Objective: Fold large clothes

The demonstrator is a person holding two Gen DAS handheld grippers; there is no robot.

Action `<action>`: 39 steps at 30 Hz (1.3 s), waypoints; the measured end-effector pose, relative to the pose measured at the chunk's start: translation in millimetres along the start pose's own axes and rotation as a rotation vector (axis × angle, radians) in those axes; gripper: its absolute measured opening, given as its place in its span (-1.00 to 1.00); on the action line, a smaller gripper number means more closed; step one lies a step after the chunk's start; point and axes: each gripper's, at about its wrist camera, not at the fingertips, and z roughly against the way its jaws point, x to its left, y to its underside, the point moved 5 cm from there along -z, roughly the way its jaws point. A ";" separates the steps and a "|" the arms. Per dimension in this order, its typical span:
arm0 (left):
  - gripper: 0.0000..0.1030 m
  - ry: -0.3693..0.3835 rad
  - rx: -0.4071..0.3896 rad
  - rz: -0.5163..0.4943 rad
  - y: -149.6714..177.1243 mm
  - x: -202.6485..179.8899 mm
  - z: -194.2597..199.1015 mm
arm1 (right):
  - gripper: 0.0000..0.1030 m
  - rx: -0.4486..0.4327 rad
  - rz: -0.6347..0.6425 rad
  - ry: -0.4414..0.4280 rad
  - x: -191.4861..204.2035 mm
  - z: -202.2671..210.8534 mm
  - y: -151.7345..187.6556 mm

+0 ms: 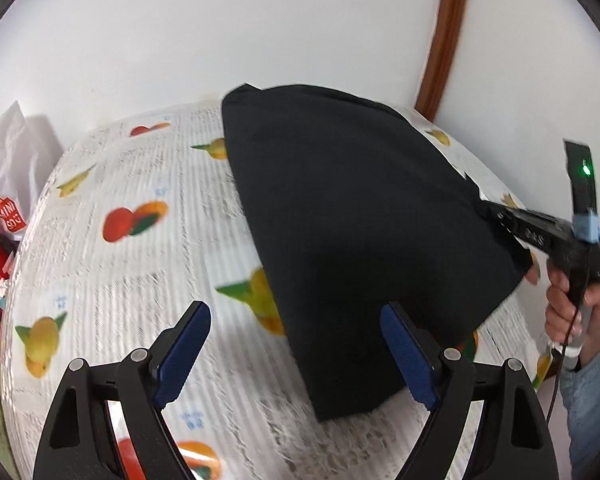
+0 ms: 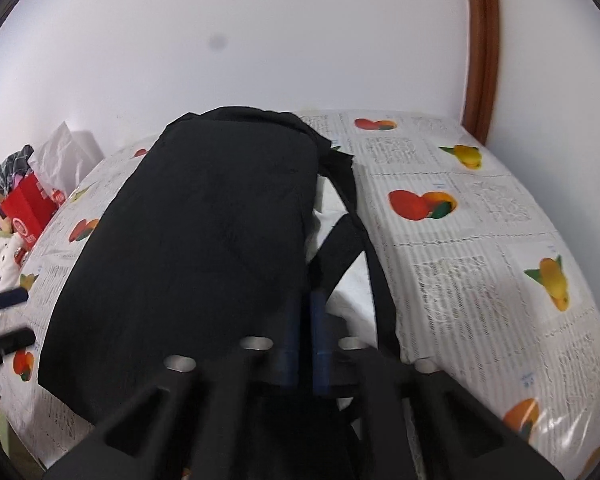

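Wall (image 1: 260,32): white and bare behind the table, with a brown wooden frame (image 1: 444,40) running up its right side.
Table (image 1: 120,184): covered by a plastic cloth printed with newsprint columns and fruit, oranges and yellow pears scattered across it.
Garment (image 1: 360,208): a big black piece lay on the cloth, reaching from the wall side toward the near edge; in the left view its right edge was lifted off the table, hanging like a tent flap.
Garment, right view (image 2: 204,240): a broad folded slab filled the middle, with a thin black strap (image 2: 380,272) and some white fabric showing just beside it on the right.
Clutter (image 2: 28,208): a red box, a white bag and spotted fabric were heaped at the table's left end.
Hand (image 1: 572,304): it was wrapped round the right tool's handle, a grey-blue sleeve behind it.
Left gripper (image 1: 296,356): spread wide, blue pads well apart, nothing between them, hovering over the garment's near corner.
Right gripper (image 2: 306,320): clenched tight, pads pinched together on the garment's edge, and that edge was raised.
Light (image 1: 586,169): a green dot glowed on the right tool.
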 end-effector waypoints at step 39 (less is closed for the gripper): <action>0.65 0.074 0.091 -0.019 -43.4 10.1 -68.9 | -0.58 0.041 0.000 -0.014 -13.9 -92.9 -139.0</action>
